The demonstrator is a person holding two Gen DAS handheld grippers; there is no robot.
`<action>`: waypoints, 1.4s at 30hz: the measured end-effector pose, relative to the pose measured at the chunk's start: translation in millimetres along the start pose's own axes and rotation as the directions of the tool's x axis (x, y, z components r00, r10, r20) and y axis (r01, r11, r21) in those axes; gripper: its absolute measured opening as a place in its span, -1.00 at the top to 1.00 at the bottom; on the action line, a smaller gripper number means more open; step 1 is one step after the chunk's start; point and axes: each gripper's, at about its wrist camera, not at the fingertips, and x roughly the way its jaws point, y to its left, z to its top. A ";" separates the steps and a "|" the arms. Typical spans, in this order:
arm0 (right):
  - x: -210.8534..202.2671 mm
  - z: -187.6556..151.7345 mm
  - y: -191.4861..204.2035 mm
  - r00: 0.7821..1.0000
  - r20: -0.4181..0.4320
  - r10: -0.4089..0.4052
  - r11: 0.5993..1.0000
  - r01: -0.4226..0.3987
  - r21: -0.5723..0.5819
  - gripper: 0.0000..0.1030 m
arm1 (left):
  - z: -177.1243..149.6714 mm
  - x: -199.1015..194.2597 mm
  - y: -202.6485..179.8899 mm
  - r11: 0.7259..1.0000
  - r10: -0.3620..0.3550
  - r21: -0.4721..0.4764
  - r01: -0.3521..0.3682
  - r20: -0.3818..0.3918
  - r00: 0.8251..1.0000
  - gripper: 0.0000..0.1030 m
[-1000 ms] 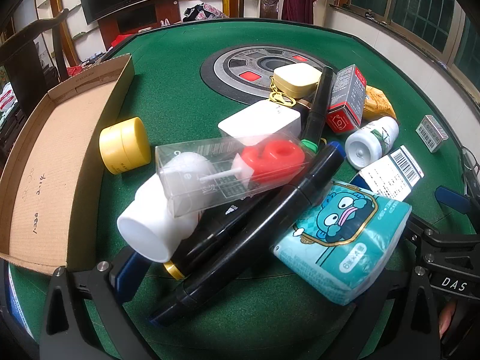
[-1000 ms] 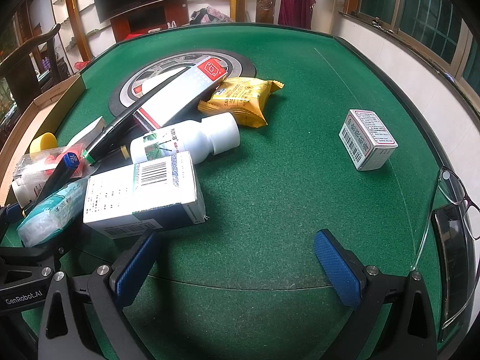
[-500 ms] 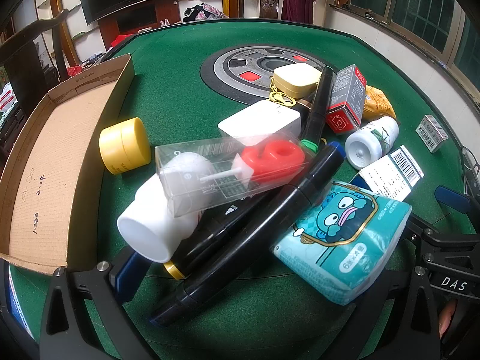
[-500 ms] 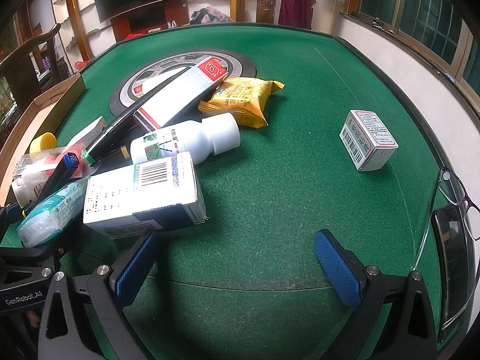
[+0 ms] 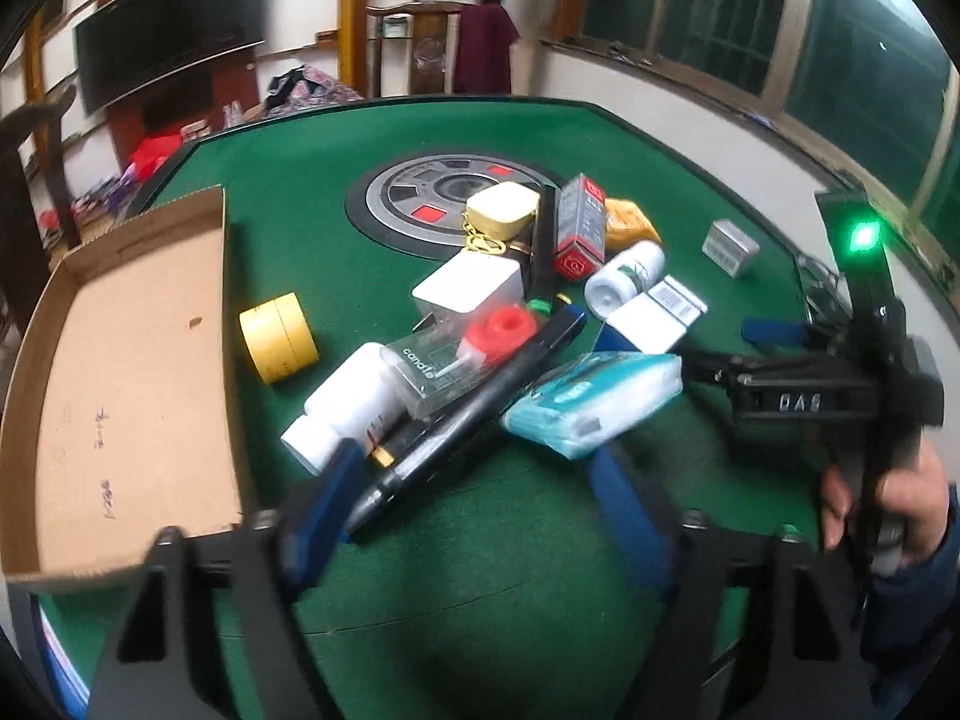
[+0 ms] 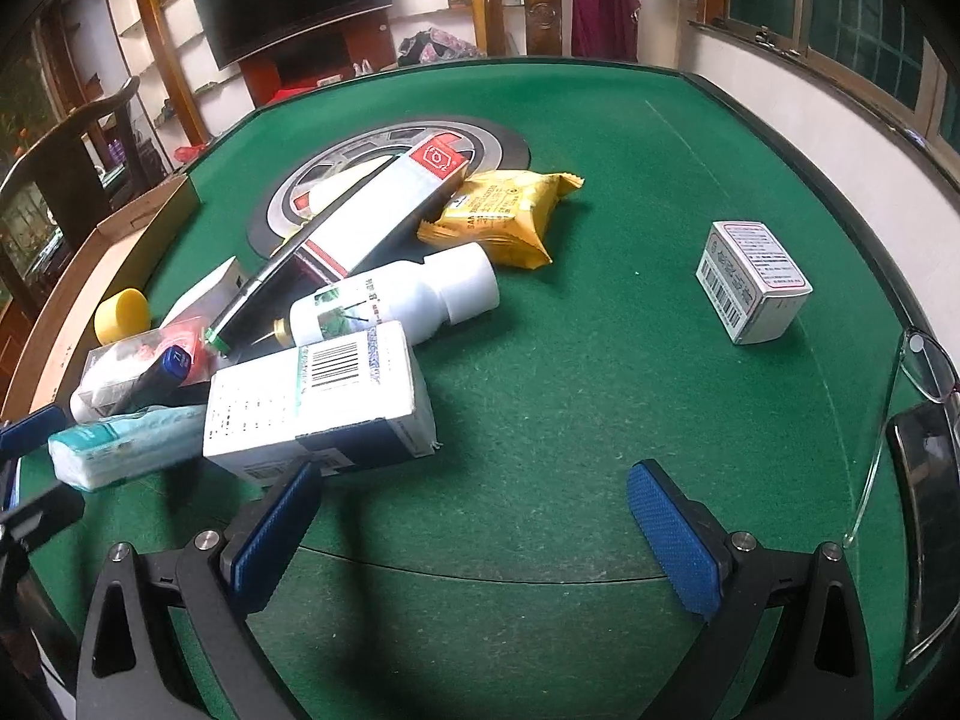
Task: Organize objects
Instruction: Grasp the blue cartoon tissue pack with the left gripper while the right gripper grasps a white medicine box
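- Left gripper [image 5: 474, 510] has pulled back from the pile; blue-padded jaws closing, nothing gripped.
- Long black plastic marker [image 5: 474, 402], at twelve o'clock, looks next.
- Right gripper [image 6: 480, 531] idles, jaws spread.

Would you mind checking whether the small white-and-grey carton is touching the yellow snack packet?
Apart. The right wrist view shows bare green felt between the small carton and the yellow snack packet.
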 end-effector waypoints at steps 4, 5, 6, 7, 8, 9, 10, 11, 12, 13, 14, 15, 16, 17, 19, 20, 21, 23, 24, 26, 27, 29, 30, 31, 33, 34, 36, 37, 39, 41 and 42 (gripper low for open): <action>-0.1 0.2 0.0 1.000 0.001 0.004 1.000 -0.004 0.004 -1.00 | -1.5 -11.3 2.9 0.998 -0.046 0.030 0.046 -0.006 0.999 -0.18; 0.3 0.9 0.6 1.000 0.001 0.004 1.000 -0.004 0.004 -1.00 | -1.0 -14.7 1.7 0.997 -0.058 0.054 0.058 0.000 0.998 -0.17; 0.2 0.9 0.7 1.000 0.001 0.004 1.000 -0.004 0.004 -1.00 | -3.5 -20.9 0.7 0.995 -0.071 0.068 0.071 -0.002 0.997 -0.16; 0.2 0.8 0.9 1.000 0.001 0.004 1.000 -0.004 0.004 -1.00 | -3.8 -22.1 -1.7 0.993 -0.081 0.082 0.081 0.000 0.997 -0.14; 0.1 0.8 1.1 1.000 0.001 0.004 1.000 -0.004 0.003 -1.00 | -3.9 -26.0 -6.4 0.989 -0.101 0.108 0.100 0.005 0.995 -0.14; 0.9 2.0 -0.6 1.000 0.001 0.005 1.000 -0.005 0.003 -1.00 | -4.2 -30.2 -11.1 0.984 -0.125 0.129 0.123 0.008 0.992 -0.14; 1.8 3.4 -0.8 1.000 0.000 0.007 1.000 -0.007 0.002 -1.00 | -3.8 -35.2 -14.4 0.980 -0.147 0.141 0.143 0.018 0.989 -0.15; 0.8 2.4 -1.8 1.000 0.000 0.008 1.000 -0.008 0.002 -1.00 | -3.9 -40.9 -16.2 0.973 -0.183 0.147 0.177 0.033 0.983 -0.21; 0.5 2.1 -2.0 1.000 0.001 0.010 1.000 -0.010 0.003 -1.00 | -2.9 -44.0 -18.5 0.966 -0.223 0.144 0.216 0.038 0.974 -0.48; 0.4 1.7 -2.0 1.000 0.002 0.012 1.000 -0.012 0.004 -1.00 | -1.6 -44.2 -20.0 0.964 -0.237 0.133 0.231 0.036 0.971 -0.71; 0.3 1.7 -2.0 1.000 0.002 0.014 1.000 -0.014 0.005 -1.00 | -0.3 -42.8 -22.0 0.965 -0.238 0.119 0.233 0.031 0.971 -0.72; 0.5 2.0 -1.8 1.000 0.002 0.014 1.000 -0.014 0.004 -1.00 | 0.7 -40.4 -24.9 0.964 -0.248 0.104 0.244 0.023 0.969 -0.72; 0.6 2.1 -1.8 1.000 0.002 0.014 1.000 -0.014 0.005 -1.00 | 1.3 -36.7 -27.1 0.963 -0.256 0.089 0.254 0.007 0.967 -0.72; 0.5 2.2 -1.8 1.000 0.002 0.014 1.000 -0.014 0.006 -1.00 | 1.5 -31.2 -29.1 0.964 -0.257 0.066 0.258 -0.018 0.966 -0.72; 0.7 2.7 -1.6 1.000 0.004 0.013 1.000 -0.013 0.009 -1.00 | -0.5 -17.2 -33.3 0.961 -0.275 0.005 0.276 -0.076 0.958 -0.72; 0.8 3.2 -1.4 1.000 0.005 0.014 1.000 -0.014 0.012 -1.00 | -3.2 -10.6 -35.2 0.958 -0.287 -0.024 0.286 -0.103 0.952 -0.72; 0.9 3.5 -1.4 1.000 0.005 0.015 1.000 -0.015 0.014 -1.00 | -6.2 -5.3 -39.9 0.956 -0.293 -0.039 0.291 -0.120 0.948 -0.68; 0.8 3.3 -0.3 1.000 0.009 0.016 1.000 -0.016 0.015 -1.00 | -7.4 2.5 -43.9 0.972 -0.234 -0.063 0.228 -0.133 0.963 -0.67; 0.7 3.1 -0.1 1.000 0.010 0.016 1.000 -0.016 0.014 -1.00 | -6.7 7.9 -43.3 0.978 -0.201 -0.087 0.190 -0.140 0.970 -0.67; -0.2 2.4 -0.1 1.000 0.015 0.016 1.000 -0.016 0.013 -1.00 | -4.4 17.8 -39.0 0.978 -0.176 -0.138 0.155 -0.154 0.972 -0.67; -1.0 2.3 0.3 1.000 0.019 0.018 1.000 -0.018 0.014 -1.00 | -3.1 22.5 -37.5 0.979 -0.161 -0.155 0.135 -0.166 0.973 -0.67; -2.3 1.0 -1.7 0.999 0.025 0.019 1.000 -0.019 0.016 -1.00 | 0.4 28.0 -36.7 0.978 -0.150 -0.169 0.121 -0.176 0.973 -0.67; -2.7 0.8 -1.9 0.999 0.027 0.019 1.000 -0.019 0.017 -1.00 | 4.2 31.5 -37.7 0.981 -0.129 -0.166 0.099 -0.181 0.975 -0.67; -3.2 0.7 -2.1 0.999 0.029 0.020 1.000 -0.020 0.019 -1.00 | 6.6 34.4 -38.1 0.983 -0.111 -0.166 0.080 -0.184 0.977 -0.66; -6.1 1.2 -4.4 0.999 0.037 0.025 0.999 -0.026 0.027 -1.00 | 11.2 39.1 -44.2 0.990 -0.069 -0.131 0.043 -0.198 0.978 -0.71; -7.3 1.3 -6.2 0.999 0.046 0.026 0.999 -0.027 0.037 -1.00 | 11.8 41.2 -49.7 0.995 -0.044 -0.092 0.026 -0.203 0.978 -0.72; -10.7 1.5 -12.3 0.997 0.064 0.040 0.997 -0.044 0.067 -1.00 | 7.8 41.8 -57.3 1.000 0.010 -0.027 -0.016 -0.185 0.983 -0.71; -11.8 1.3 -15.9 0.996 0.072 0.051 0.995 -0.057 0.087 -1.00 | 5.4 40.8 -60.1 0.999 0.032 0.003 -0.032 -0.175 0.984 -0.54; -13.3 0.8 -19.3 0.994 0.087 0.066 0.991 -0.075 0.107 -1.00 | 1.7 34.6 -59.1 0.998 0.063 0.032 -0.059 -0.140 0.988 -0.17; -15.0 0.0 -15.6 0.992 0.099 0.080 0.992 -0.090 0.093 -1.00 | -0.7 28.8 -50.9 0.999 0.047 0.018 -0.045 -0.137 0.989 -0.02; -16.9 -1.1 -9.9 0.990 0.110 0.086 0.993 -0.094 0.066 -1.00 | -2.2 25.3 -46.6 0.999 0.040 0.013 -0.039 -0.138 0.990 0.02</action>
